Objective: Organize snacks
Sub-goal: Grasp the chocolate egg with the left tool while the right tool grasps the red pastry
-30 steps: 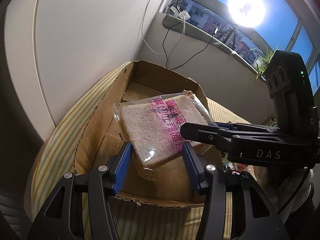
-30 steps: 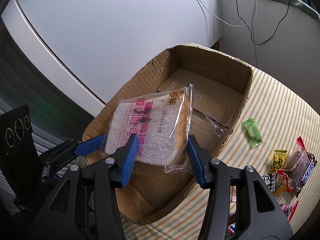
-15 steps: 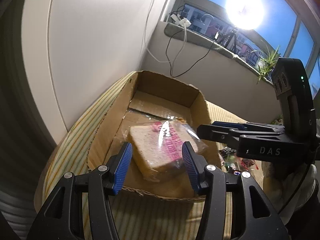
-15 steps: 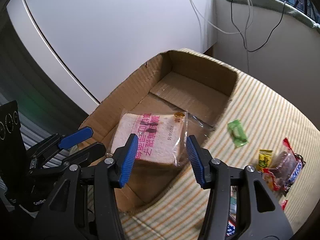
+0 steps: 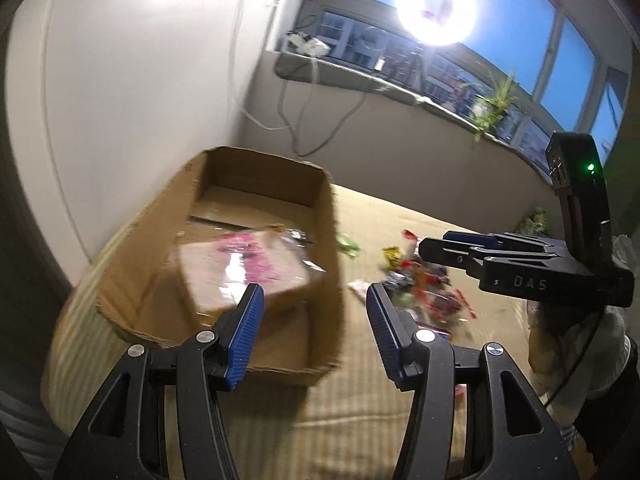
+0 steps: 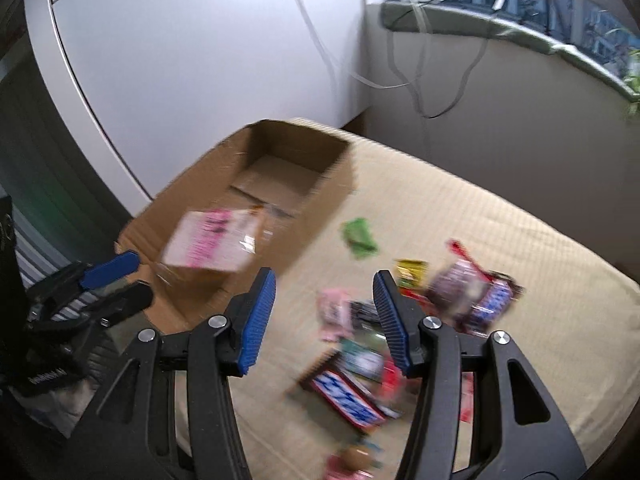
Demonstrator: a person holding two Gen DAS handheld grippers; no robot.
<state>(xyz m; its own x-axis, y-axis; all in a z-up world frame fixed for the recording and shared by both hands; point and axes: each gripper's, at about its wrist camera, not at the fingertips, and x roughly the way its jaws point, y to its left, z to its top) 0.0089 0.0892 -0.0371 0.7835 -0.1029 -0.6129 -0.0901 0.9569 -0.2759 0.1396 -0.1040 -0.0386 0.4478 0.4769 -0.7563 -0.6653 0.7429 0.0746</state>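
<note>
A wrapped slice of bread with pink print (image 5: 244, 268) lies inside the open cardboard box (image 5: 332, 248); it also shows in the right wrist view (image 6: 212, 240), in the box (image 6: 320, 208). My left gripper (image 5: 314, 330) is open and empty, above the box's near right corner. My right gripper (image 6: 324, 318) is open and empty, above a pile of loose snacks (image 6: 360, 344) on the striped surface. The right gripper also shows in the left wrist view (image 5: 448, 244), and the left gripper in the right wrist view (image 6: 120, 276). Both views are motion-blurred.
A green packet (image 6: 360, 236) and a yellow packet (image 6: 410, 270) lie between box and pile. Blue-and-white bars (image 6: 348, 398) lie near the front. A white wall stands behind the box, a windowsill with cables (image 5: 320, 76) beyond. The striped surface (image 6: 480, 216) extends right.
Both grippers let go of the bread, which now lies in the box. Both pulled back and swung right, toward the snack pile.
</note>
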